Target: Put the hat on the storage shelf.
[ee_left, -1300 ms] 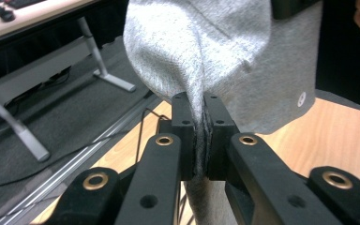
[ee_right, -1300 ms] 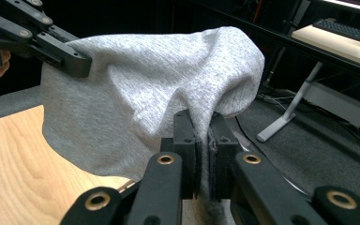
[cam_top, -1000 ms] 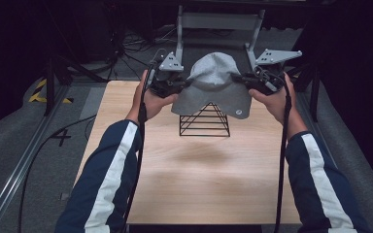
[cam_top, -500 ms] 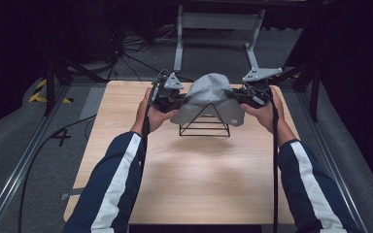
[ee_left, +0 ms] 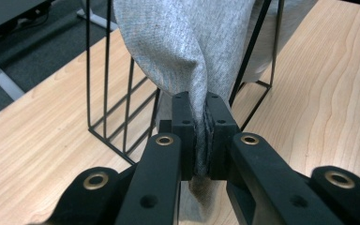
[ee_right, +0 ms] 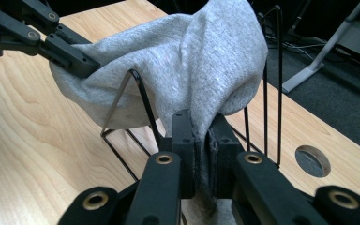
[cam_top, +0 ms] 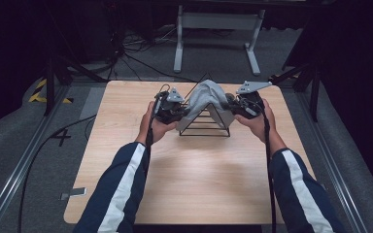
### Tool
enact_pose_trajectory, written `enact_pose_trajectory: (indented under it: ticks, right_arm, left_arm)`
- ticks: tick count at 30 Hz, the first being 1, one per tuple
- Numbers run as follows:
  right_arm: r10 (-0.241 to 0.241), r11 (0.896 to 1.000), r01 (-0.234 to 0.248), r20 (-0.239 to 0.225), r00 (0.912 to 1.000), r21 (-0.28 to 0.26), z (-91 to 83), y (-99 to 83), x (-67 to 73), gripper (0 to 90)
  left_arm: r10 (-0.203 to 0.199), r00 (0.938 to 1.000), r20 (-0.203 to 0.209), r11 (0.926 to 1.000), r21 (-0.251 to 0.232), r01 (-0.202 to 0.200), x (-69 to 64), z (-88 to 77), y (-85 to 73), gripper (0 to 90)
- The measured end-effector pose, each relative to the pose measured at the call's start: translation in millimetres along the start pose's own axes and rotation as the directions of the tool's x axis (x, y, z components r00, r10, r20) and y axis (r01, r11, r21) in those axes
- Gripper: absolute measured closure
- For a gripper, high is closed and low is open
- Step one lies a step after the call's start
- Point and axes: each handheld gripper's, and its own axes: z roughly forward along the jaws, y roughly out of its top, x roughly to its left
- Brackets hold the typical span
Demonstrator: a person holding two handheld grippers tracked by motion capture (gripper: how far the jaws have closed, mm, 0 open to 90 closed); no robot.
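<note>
Hand-held gripper left (ee_left: 200, 140) | pinches grey cloth (cam_top: 207, 99) edge (over wire rack (cam_top: 205, 124))

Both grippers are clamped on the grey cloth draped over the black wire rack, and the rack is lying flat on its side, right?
Not quite: the black wire rack stands upright on the table, as the high view shows. Both the left gripper and the right gripper are clamped on the grey cloth draped over it.
</note>
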Motion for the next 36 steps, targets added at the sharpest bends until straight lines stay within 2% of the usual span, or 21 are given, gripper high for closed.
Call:
enact_pose_trajectory:
  ticks: [2,3,4,8,10,13,16,19,21,24,27,33,36]
  right_arm:
    - [-0.001,1.000,0.002,0.006,1.0000,-0.022,-0.2,1.4,0.9,81.5]
    - [-0.001,1.000,0.002,0.006,1.0000,-0.022,-0.2,1.4,0.9,81.5]
    - [-0.010,0.999,0.010,-0.003,0.9999,-0.047,-3.6,4.0,1.7,81.2]
    - [-0.027,0.997,0.027,0.000,0.9996,-0.068,-12.3,9.4,2.8,81.1]
    - [-0.033,0.997,0.033,0.004,0.9994,-0.073,-17.2,12.6,3.2,80.9]
    - [-0.043,0.996,0.043,0.010,0.9990,-0.077,-20.8,16.9,5.0,80.6]
    - [-0.051,0.996,0.052,0.017,0.9986,-0.068,-19.9,19.5,7.7,80.8]
    - [-0.052,0.997,0.053,0.017,0.9985,-0.058,-16.8,18.5,8.2,82.9]
    - [-0.048,0.998,0.048,0.015,0.9987,-0.048,-13.7,15.1,7.2,84.0]
    - [-0.032,0.999,0.032,0.016,0.9994,-0.029,-8.0,7.4,4.5,82.8]
    - [-0.017,1.000,0.018,0.018,0.9997,-0.017,-4.7,0.8,2.7,81.8]
    - [-0.015,1.000,0.015,0.026,0.9996,0.015,2.9,-11.4,3.1,80.2]
    - [-0.016,0.999,0.016,0.025,0.9996,0.029,6.7,-18.3,4.7,79.1]
  left_arm:
    - [0.010,0.9995,-0.030,0.9999,0.010,-0.010,-0.9,1.4,-0.5,85.3]
    - [0.010,0.9995,-0.030,0.9999,0.010,-0.010,-0.9,1.4,-0.5,85.3]
    - [0.012,0.9989,-0.045,0.9999,0.000,-0.012,0.7,0.7,-0.9,85.3]
    - [-0.001,0.9978,-0.067,0.9995,-0.032,-0.001,5.6,-6.2,-1.7,85.2]
    - [-0.014,0.9965,-0.082,0.9994,-0.033,0.011,9.4,-9.2,-3.7,85.3]
    - [-0.018,0.9937,-0.111,0.9998,-0.011,0.017,14.7,-12.0,-6.6,85.3]
    - [-0.033,0.9932,-0.112,0.9994,0.009,0.034,16.0,-8.4,-10.7,85.2]
    - [0.014,0.9937,-0.111,0.9991,0.042,-0.010,9.9,-0.7,-14.4,85.2]
    - [0.020,0.9948,-0.100,0.9986,0.052,-0.015,6.5,4.3,-17.2,85.1]
    - [0.011,0.9957,-0.092,0.9980,0.063,-0.005,3.9,11.8,-22.3,85.1]
    - [0.022,0.9958,-0.089,0.9958,0.090,-0.013,2.2,17.4,-27.3,85.1]
    - [0.025,0.9960,-0.085,0.9924,0.122,-0.015,-0.3,29.1,-39.5,84.7]
    - [0.020,0.9961,-0.086,0.9917,0.129,-0.009,-0.1,30.8,-44.6,80.5]
